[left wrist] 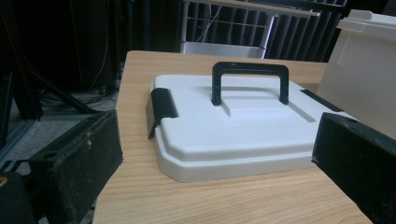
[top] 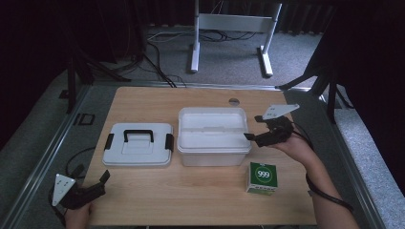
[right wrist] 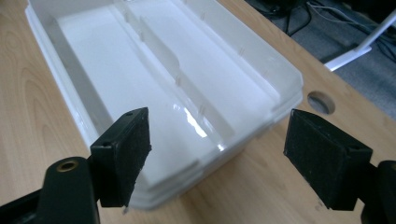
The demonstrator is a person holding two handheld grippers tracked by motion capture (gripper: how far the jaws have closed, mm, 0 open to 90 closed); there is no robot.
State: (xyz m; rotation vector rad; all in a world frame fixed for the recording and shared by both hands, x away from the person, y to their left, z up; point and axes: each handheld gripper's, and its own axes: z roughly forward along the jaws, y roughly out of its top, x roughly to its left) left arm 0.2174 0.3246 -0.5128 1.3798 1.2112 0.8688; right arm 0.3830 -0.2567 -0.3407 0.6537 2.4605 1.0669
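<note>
With jaws apart, right hand-held gripper (top: 261, 130) above white box (top: 213, 148) rim.

box (top: 213, 143): white, open, one divider inside, empty, upright at desk centre
lid (top: 137, 145): white, black handle and clips, flat just left of box
carton (top: 262, 178): green-white, marked 999, upright, front right of box
</note>
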